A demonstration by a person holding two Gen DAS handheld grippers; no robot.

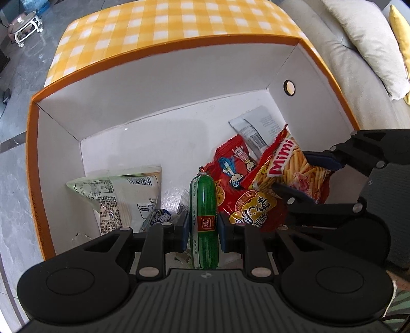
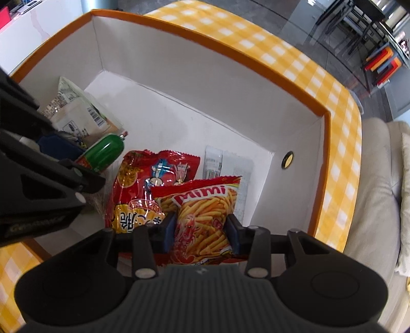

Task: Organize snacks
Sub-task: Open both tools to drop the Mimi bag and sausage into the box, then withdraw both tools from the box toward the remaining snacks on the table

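Observation:
An orange-rimmed box (image 1: 159, 84) with white walls holds several snack packs. My left gripper (image 1: 203, 231) is shut on a green sausage stick (image 1: 203, 205), held just above the box floor; the same sausage (image 2: 105, 151) shows at the left of the right wrist view. My right gripper (image 2: 201, 233) is shut on a red Mimi fries bag (image 2: 205, 212), low inside the box, and that bag (image 1: 292, 166) appears at the right of the left wrist view. Under them lies a red cartoon snack bag (image 1: 230, 176). A pale green-white pouch (image 1: 123, 194) leans in the left corner.
A white-grey sachet (image 1: 258, 128) lies flat at the far right of the box floor (image 1: 159, 143). The box stands on a yellow checked cloth (image 1: 159, 23). A beige sofa with cushions (image 1: 358, 38) is beside it. A round hole (image 1: 289, 87) pierces the right wall.

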